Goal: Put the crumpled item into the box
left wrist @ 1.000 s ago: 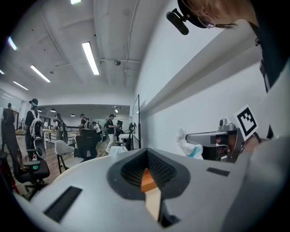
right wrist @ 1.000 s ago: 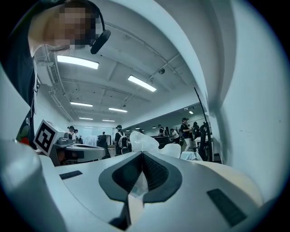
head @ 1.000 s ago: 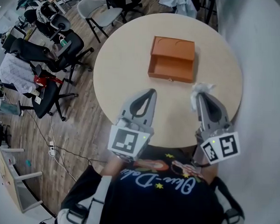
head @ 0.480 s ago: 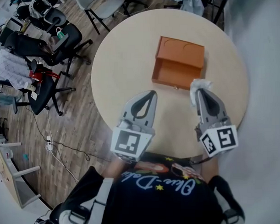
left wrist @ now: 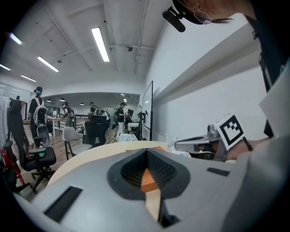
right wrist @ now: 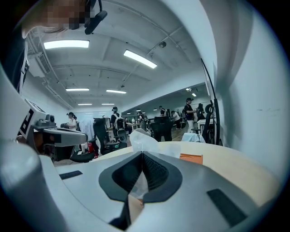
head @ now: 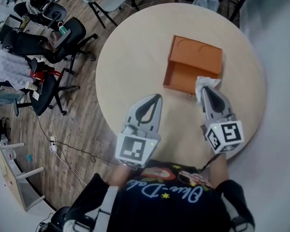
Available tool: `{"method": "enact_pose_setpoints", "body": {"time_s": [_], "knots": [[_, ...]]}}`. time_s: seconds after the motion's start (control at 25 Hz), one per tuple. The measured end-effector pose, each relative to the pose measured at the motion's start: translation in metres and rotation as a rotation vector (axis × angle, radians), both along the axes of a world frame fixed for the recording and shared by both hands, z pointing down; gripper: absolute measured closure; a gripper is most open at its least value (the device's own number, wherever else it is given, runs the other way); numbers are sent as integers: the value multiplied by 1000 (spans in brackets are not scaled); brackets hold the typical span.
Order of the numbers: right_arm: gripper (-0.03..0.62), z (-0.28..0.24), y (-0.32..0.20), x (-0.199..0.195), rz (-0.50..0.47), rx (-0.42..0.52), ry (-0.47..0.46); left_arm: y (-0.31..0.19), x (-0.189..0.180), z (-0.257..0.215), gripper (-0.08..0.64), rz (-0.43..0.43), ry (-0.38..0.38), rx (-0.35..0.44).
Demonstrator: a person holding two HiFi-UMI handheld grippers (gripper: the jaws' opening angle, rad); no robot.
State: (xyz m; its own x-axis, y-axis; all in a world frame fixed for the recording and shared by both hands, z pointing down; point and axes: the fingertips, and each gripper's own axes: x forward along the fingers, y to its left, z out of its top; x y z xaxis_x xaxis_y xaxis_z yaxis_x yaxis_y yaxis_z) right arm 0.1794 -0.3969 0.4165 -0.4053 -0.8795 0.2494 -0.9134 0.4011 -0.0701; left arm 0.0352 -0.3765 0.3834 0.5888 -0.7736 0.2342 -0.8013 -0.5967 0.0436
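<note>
Moved since a second ago: right tongs have closed on the box. The crumpled item was clear of it then; now it overlaps the box's near right corner in head view.

- Left tongs: short of the box, off its near left corner, over bare table. Tips together, nothing between them. Left gripper view shows orange box through the slit behind the tips.
- Right tongs: clamped on the crumpled item. Right gripper view shows white tissue pinched between the pads and bunching above the tips, with the box just past it to the right.
- Head view can't tell me whether the item touches the box or hangs above it; the right gripper view doesn't settle it either.
- Box: open compartment on its near side.
- Beyond the box: head view has chairs on the floor far to its left. Only the gripper views show people standing farther off.
</note>
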Motion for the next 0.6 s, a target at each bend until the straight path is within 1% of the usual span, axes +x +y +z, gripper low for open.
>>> {"method": "enact_pose_setpoints", "body": {"time_s": [0.28, 0.6], "knots": [[592, 44, -32, 3, 24, -86, 59, -17, -12, 15, 568, -40, 1, -28], [592, 81, -54, -2, 18, -163, 133, -28, -15, 24, 568, -55, 13, -51]]}}
